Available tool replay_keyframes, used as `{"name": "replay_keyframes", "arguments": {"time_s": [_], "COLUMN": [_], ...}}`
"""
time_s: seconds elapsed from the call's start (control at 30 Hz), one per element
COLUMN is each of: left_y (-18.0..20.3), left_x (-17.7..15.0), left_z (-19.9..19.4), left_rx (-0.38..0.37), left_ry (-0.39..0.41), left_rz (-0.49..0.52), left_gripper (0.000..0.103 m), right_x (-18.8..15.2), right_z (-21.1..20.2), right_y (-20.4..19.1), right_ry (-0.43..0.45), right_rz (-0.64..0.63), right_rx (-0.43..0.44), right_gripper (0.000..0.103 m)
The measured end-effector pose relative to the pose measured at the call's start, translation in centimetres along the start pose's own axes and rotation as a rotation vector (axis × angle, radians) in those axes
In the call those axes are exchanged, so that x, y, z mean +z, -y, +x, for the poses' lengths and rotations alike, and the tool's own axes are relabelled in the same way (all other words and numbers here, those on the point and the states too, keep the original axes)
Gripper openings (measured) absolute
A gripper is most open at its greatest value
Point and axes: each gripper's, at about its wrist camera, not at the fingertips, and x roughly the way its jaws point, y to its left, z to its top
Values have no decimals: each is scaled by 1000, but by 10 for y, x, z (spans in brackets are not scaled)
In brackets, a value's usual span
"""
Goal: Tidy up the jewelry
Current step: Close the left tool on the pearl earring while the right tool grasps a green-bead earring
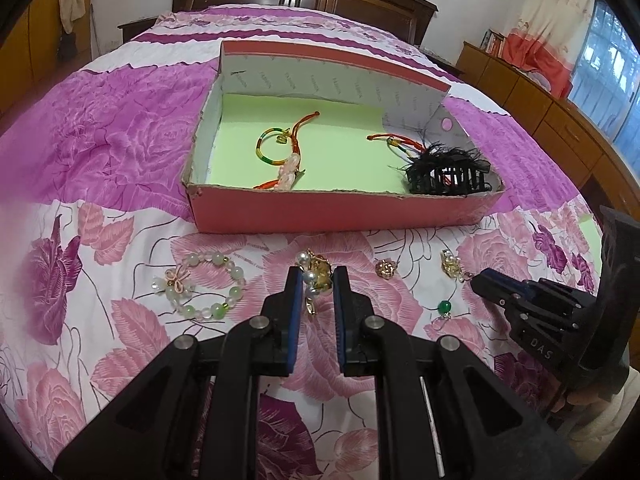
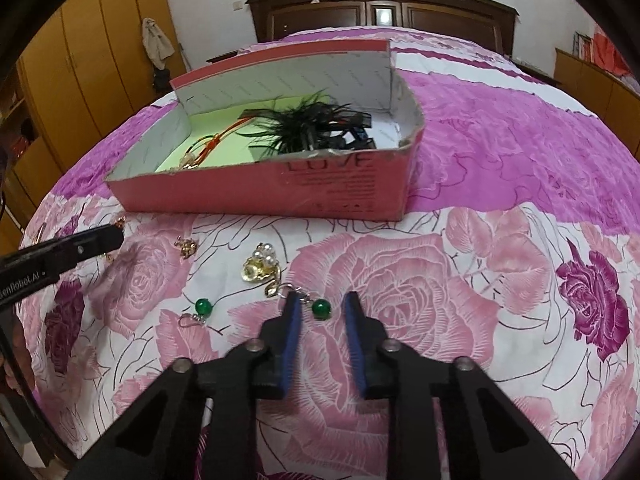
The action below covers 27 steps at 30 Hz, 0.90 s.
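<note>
A pink cardboard box (image 1: 320, 212) with a green liner sits on the bed; it holds a rainbow bangle with red cord (image 1: 276, 148) and a black feather hair claw (image 1: 444, 172). My left gripper (image 1: 318, 280) is open around a pearl-and-gold earring (image 1: 316, 276) lying on the bedspread. My right gripper (image 2: 320, 304) is open around a green-bead earring (image 2: 321, 308). A second green-bead earring (image 2: 202, 308), a pearl-gold earring (image 2: 262, 266) and a small gold piece (image 2: 186, 246) lie to the left. A jade bead bracelet (image 1: 200, 290) lies left of my left gripper.
The floral pink bedspread (image 2: 460, 300) covers the bed. The box also shows in the right wrist view (image 2: 280, 196). A dark wooden headboard (image 2: 380, 4) stands behind. Wooden cabinets (image 1: 540, 116) line the right wall, a wardrobe (image 2: 88, 52) the left.
</note>
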Motion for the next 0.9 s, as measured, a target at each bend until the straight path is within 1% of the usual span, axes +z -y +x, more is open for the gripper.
{"name": "replay_keyframes", "arguments": {"time_s": [0.03,0.07,0.13,0.27,0.57,0.9], "left_y": [0,1,1,1,6,15], "left_x": [0,0,0,0,4,12], "left_z": [-1,-1,-3,-6,-18,-37], "left_rx": [-1,-1,0,0,-7,-15], "left_ry": [1,3,5,11,41,94], "left_rz": [0,1,2,4,17,47], "left_gripper": [7,7,7,7,7,7], "right_x": [0,0,0,-2,-4,5], "right_z": [0,-1,-1,-8,-30,-56], "right_y": [0,0,0,4,1,-8], "right_ry": [2,3,5,16,58,122], "right_rz": [-4,-8,-7,16,22,13], "right_rx": [1,6,13,54,77,112], "right_gripper": [12,12,12,12,12,12]}}
